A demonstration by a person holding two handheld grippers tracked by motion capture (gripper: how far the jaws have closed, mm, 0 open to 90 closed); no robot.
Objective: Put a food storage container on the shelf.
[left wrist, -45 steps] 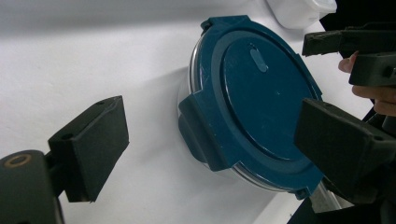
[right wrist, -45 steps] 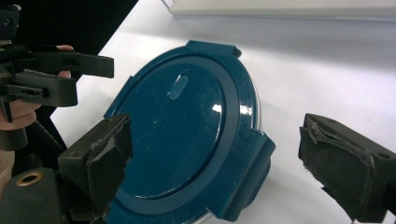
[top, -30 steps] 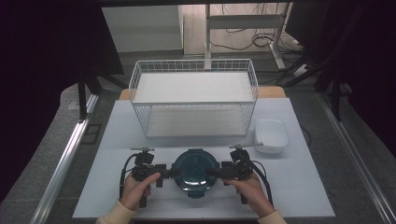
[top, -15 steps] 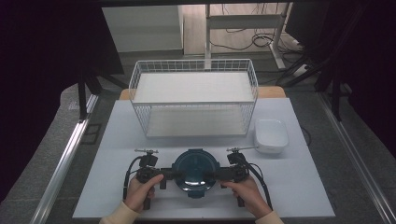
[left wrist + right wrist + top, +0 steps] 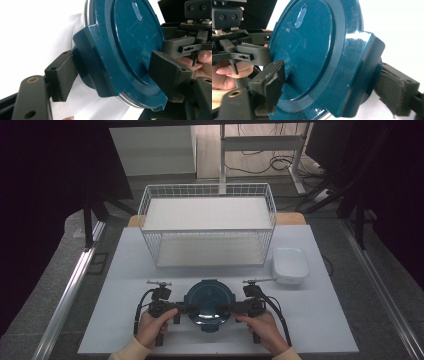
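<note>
1. Container [image 5: 208,303] with dark teal clip lid [image 5: 130,47]: on white table [image 5: 320,330], near edge, centred between both hands, in front of wire basket [image 5: 207,222].
2. Left gripper [image 5: 184,308]: jaws just been closing, astride left lid flap [image 5: 96,65], one pad above, one below; pads near contact, firm squeeze not confirmed.
3. Right gripper [image 5: 227,308]: same on opposite flap [image 5: 359,72], jaws just been closing, flap between them, looks about to bite.
4. Mirrored approach from both sides likely to steady container and work opposite latches together, no sliding on table.
5. Small white tub [image 5: 289,265] parked right of basket, well apart, out of the way.
</note>
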